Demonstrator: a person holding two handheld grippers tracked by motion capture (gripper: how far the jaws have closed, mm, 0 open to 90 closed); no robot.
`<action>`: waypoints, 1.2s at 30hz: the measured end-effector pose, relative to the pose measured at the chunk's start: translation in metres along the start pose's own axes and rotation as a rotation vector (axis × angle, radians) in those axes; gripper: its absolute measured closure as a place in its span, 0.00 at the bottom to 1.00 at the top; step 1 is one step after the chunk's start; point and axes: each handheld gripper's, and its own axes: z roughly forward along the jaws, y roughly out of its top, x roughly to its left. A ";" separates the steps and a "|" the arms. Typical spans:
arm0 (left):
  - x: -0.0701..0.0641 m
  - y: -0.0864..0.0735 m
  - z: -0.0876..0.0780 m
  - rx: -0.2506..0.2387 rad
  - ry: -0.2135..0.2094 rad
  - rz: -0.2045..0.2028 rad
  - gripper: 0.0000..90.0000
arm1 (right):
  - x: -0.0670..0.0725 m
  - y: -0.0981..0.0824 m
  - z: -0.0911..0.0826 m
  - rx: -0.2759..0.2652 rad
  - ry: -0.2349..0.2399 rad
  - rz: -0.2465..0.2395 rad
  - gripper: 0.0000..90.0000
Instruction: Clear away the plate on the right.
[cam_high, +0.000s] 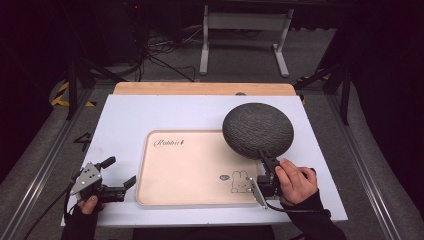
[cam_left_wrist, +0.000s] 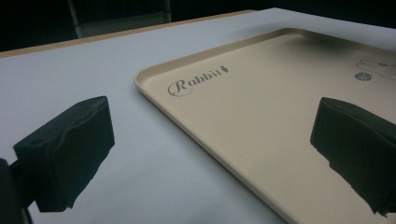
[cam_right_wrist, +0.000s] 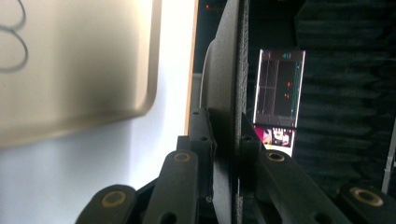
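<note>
A round dark grey textured mat is held tilted above the table's right side, partly over the beige tray. My right gripper is shut on its near edge. In the right gripper view the mat runs edge-on between the two black jaws, which press on both sides of it. My left gripper rests on the white table left of the tray, open with nothing between its fingers. The left gripper view looks over the tray, with the "Rabbit" lettering between the wide-apart fingertips.
The tray carries a rabbit drawing near its right front corner. A wooden board edge runs along the table's back. A white frame stand and cables are on the floor beyond. Aluminium rails flank the table.
</note>
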 end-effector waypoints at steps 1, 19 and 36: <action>0.000 0.000 0.000 0.000 0.000 0.000 0.00 | 0.000 0.002 0.000 -0.006 0.000 0.000 0.93; 0.000 0.000 0.000 0.001 -0.002 0.004 0.00 | -0.008 0.035 0.002 -0.095 -0.007 -0.013 0.93; 0.000 0.000 0.000 0.001 -0.003 0.005 0.00 | -0.010 0.062 0.003 -0.169 0.000 -0.017 0.93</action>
